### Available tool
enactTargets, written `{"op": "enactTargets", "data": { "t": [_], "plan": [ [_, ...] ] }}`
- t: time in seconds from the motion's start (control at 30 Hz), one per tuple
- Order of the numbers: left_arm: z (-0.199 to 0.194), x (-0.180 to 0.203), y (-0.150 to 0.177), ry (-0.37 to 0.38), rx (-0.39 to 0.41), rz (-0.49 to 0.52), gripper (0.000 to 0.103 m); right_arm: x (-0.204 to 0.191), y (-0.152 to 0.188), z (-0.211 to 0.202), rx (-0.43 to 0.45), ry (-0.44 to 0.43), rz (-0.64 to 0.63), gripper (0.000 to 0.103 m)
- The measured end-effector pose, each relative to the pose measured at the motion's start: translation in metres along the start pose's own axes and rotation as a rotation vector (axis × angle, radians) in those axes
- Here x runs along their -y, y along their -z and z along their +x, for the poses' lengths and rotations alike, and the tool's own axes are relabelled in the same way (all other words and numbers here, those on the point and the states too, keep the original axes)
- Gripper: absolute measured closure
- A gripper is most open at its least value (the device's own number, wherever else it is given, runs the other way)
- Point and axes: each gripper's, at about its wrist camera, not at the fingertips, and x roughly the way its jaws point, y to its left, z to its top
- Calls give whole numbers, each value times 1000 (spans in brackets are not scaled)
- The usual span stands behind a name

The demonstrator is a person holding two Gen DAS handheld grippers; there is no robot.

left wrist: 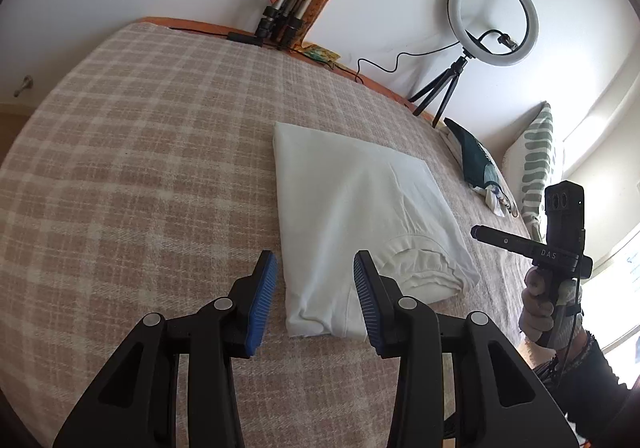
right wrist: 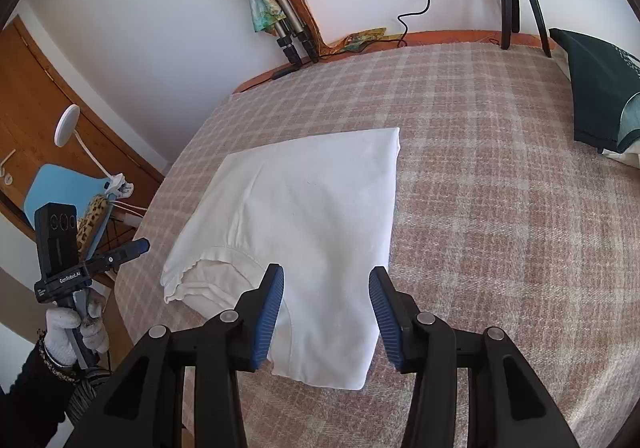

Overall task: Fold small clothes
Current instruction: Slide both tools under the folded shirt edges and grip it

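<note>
The left gripper (left wrist: 316, 272) stands nearest in its own view, its blue-padded jaws parted with nothing pinched between them, the near left corner of the white garment (left wrist: 360, 215) lying on the bed below the gap. The right gripper (right wrist: 326, 288) likewise has its jaws apart and empty, hanging above the garment's near edge, the cloth flat beneath and not gripped. Each tool is held by a hand in a pale glove: the right hand (left wrist: 540, 304) shows at the edge of the left wrist view, the left hand (right wrist: 76, 328) at the edge of the right wrist view, both with dark sleeves. The white garment is folded into a rough rectangle, a ribbed hem or cuff showing at one near corner, and it rests on the bed's checked blanket (left wrist: 140, 167) of pinkish-beige and cream. Farther along the blanket, toward the head of the bed, lies a dark green cushion (right wrist: 596, 95), with a striped green-and-white pillow (left wrist: 536, 163) beyond it. At the far edge an orange-brown bed frame (right wrist: 440, 37) meets the white wall. A ring light (left wrist: 494, 17) on a small black tripod stands there, its cable trailing, and a folded tripod (right wrist: 276, 7) wrapped in a colourful scarf leans on the wall. A wooden door (right wrist: 40, 87) and a light blue chair (right wrist: 60, 191) stand off to one side.
</note>
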Motion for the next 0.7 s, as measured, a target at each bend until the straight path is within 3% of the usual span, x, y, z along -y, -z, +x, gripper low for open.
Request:
{"op": "enactTargets", "data": {
  "t": [0.1,0.27,0.4,0.7],
  "plan": [
    [14,-13,0,58,-51,-105,64,2,-2,9,-21,15,5,54],
    [19,-34,8,95,-104,-239,63,22,-1,17,-40,13,60,43],
    [19,-45,17,157,-118,-335,50,49,1,18,-37,-89,192,42],
    [35,-52,20,287,-134,-471,49,73,-1,27,-4,-222,316,44]
  ]
}}
